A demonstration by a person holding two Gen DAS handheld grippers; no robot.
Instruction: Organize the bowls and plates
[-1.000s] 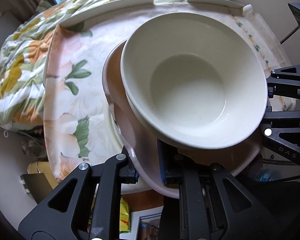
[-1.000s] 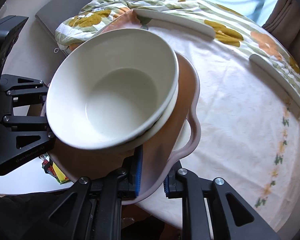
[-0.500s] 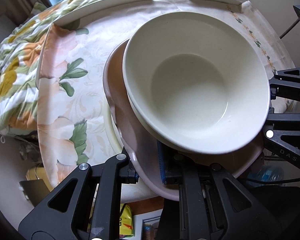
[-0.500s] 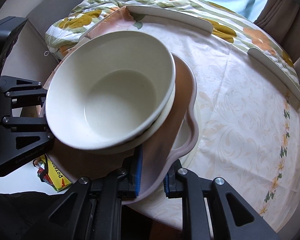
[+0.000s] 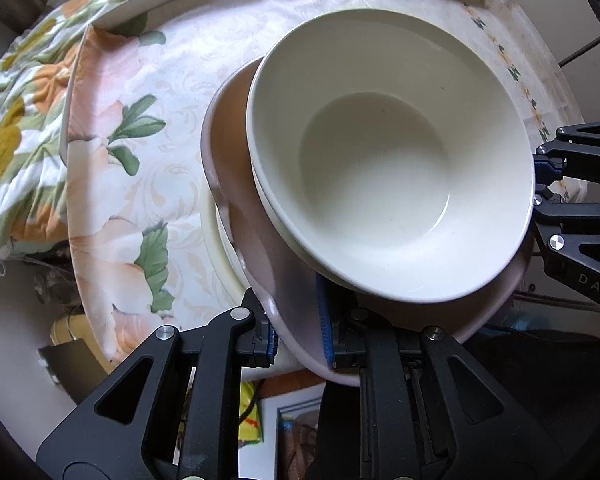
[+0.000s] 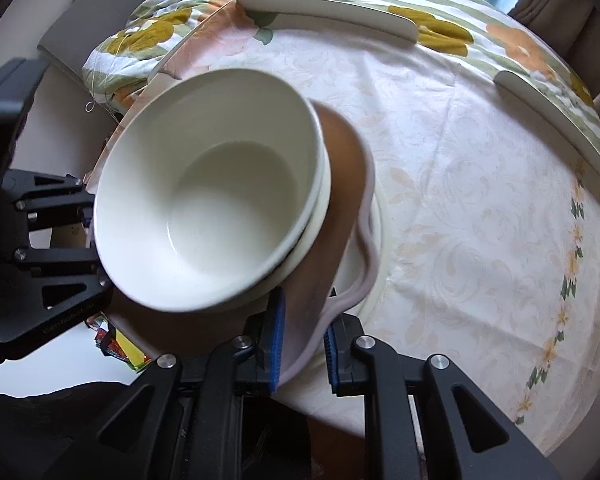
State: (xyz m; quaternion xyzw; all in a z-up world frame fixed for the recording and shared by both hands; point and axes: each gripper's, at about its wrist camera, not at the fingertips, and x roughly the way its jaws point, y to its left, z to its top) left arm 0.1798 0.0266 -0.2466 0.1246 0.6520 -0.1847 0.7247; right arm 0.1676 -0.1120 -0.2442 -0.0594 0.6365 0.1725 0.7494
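Both claws are pinched down on the same thing: left gripper [image 5: 298, 332] and right gripper [image 6: 302, 344] each have their blue pads squeezing the rim of the pink wavy-edged plate [image 5: 236, 184], from opposite sides of it. Nested cream bowls [image 5: 388, 160] sit on that plate, two of them going by the doubled rim, and the whole stack looks tilted and held up off the round table [image 6: 460, 200] with the floral cloth.

Using the pink plate as the landmark: right underneath it, at the near edge of the table, a cream plate [image 6: 382, 236] peeks out past the wavy rim. That's the relation that matters, I'd say. The stack looks like it's meant to land on that cream plate, so the drop is basically straight down, with both hands about equally close. My guess is the risk is the bowls sliding toward the low side unless the two grippers level out together.
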